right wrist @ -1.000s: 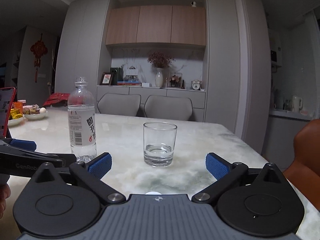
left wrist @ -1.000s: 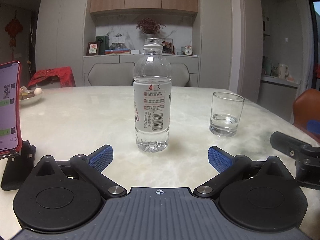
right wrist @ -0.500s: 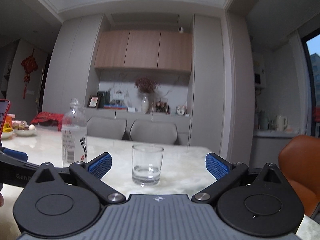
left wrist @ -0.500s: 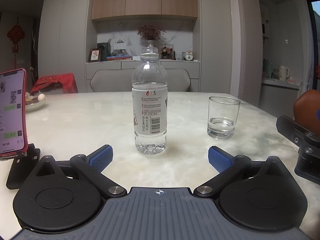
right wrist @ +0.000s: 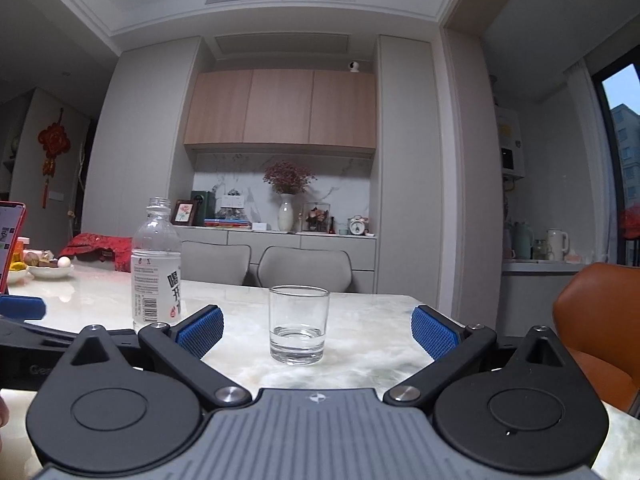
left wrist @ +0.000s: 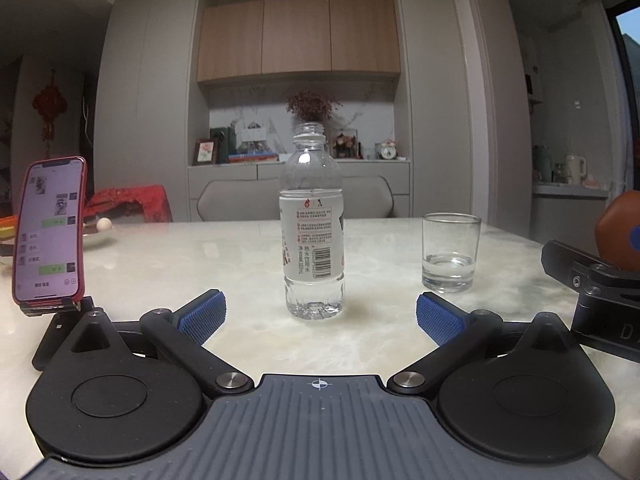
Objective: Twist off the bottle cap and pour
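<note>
The bottle (left wrist: 312,236) stands in the middle of the frame with no cap on, the glass (left wrist: 451,254) to its right. Both grippers — left gripper (left wrist: 320,314) and right gripper (right wrist: 317,330) — are wide open and hold nothing. To pour well, grab the bottle low on its label and tip slowly.

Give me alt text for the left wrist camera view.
An uncapped water bottle stands upright on a marble table, centred ahead of the open left gripper. A glass holding a little water stands to its right, a propped phone at far left.
</note>
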Motion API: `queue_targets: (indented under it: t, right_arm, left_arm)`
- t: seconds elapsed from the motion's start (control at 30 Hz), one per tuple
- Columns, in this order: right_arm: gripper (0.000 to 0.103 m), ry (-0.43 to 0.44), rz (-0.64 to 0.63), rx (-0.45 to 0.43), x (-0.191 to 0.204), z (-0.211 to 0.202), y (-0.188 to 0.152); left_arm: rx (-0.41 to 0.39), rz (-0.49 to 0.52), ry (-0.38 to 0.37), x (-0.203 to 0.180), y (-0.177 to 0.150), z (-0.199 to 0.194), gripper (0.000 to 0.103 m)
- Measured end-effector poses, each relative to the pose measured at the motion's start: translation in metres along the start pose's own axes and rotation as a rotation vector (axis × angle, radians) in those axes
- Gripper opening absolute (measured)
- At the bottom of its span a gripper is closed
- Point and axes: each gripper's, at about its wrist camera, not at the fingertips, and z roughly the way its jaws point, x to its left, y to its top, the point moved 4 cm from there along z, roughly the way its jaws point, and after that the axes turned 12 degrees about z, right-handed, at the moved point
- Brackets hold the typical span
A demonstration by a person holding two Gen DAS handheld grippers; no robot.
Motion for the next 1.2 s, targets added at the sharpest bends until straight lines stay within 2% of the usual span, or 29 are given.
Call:
queue_targets:
  t: [0.4, 1.2]
  right_arm:
    - [0.103, 0.012, 0.06, 0.002, -0.007, -0.006, -0.006]
    - [0.103, -0.014, -0.003, 0.016, 0.005, -0.003, -0.006]
  left_arm:
    - [-0.071, 0.0, 0.011, 0.004, -0.004, -0.015, 0.103]
    - [-0.076, -0.028, 0.011, 0.009, -0.006, -0.016, 0.103]
